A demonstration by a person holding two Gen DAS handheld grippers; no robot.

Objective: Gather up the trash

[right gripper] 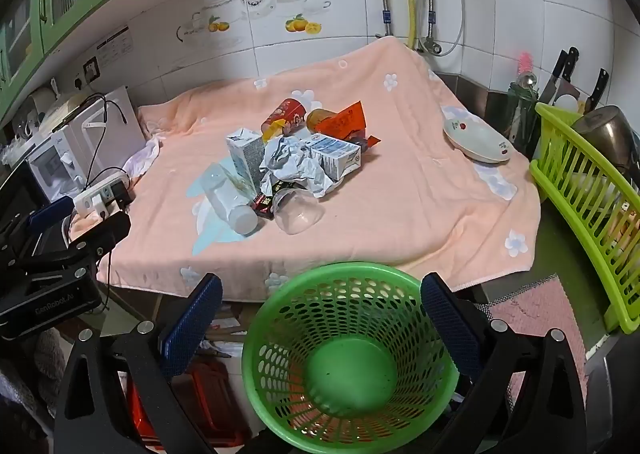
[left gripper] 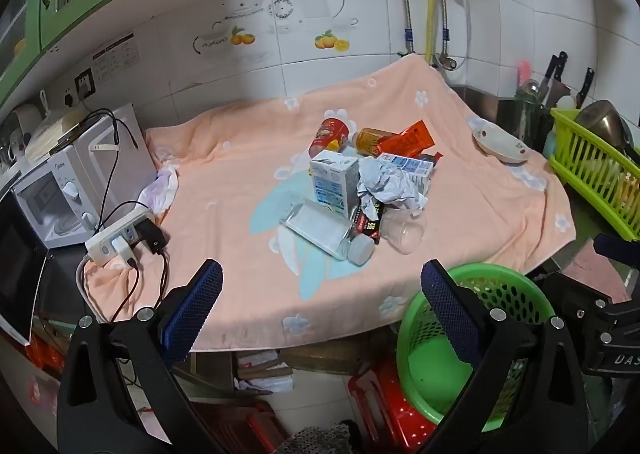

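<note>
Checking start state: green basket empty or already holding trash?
Empty. The right wrist view looks into the green basket and shows its bare bottom; the trash pile sits on the towel.

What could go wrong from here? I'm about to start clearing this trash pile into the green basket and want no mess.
1. The clear plastic cup lies on its side at the pile's near edge; a nudge could roll it off the peach towel.
2. The crumpled paper leans on both milk cartons; pulling one may drag the others.
3. The ceramic bowl isn't trash, so a wide sweep could catch it.
</note>
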